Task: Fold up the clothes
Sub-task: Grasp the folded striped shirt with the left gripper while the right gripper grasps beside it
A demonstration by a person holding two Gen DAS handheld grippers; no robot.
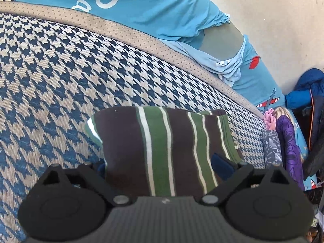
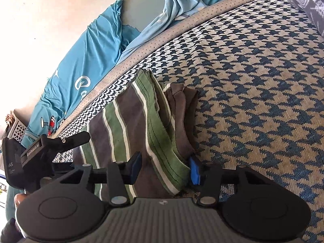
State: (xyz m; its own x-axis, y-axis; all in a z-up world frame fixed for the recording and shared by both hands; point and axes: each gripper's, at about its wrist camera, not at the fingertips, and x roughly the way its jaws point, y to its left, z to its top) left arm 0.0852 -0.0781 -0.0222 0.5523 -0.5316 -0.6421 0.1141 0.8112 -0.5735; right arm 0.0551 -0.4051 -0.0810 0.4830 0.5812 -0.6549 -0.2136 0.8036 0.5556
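Note:
A folded striped garment [image 1: 154, 141], in dark brown, green and white, lies on the houndstooth bed cover [image 1: 50, 77]. My left gripper [image 1: 162, 162] is open at its near edge, and the cloth fills the gap between the blue pads [image 1: 221, 163]. In the right wrist view the same garment [image 2: 129, 121] shows its stacked layers on the right side. My right gripper [image 2: 165, 170] is open and straddles the garment's near corner, with one pad on either side of it. The left gripper [image 2: 52, 147] sits over the garment's left end.
A bright blue sheet with white lettering [image 1: 141, 6] is bunched between the bed's dotted border and the wall. A grey patterned cloth [image 1: 272, 147], a purple printed item [image 1: 287, 139] and a dark blue bag [image 1: 307, 89] sit at the right. A white perforated basket [image 2: 17, 129] stands at the left.

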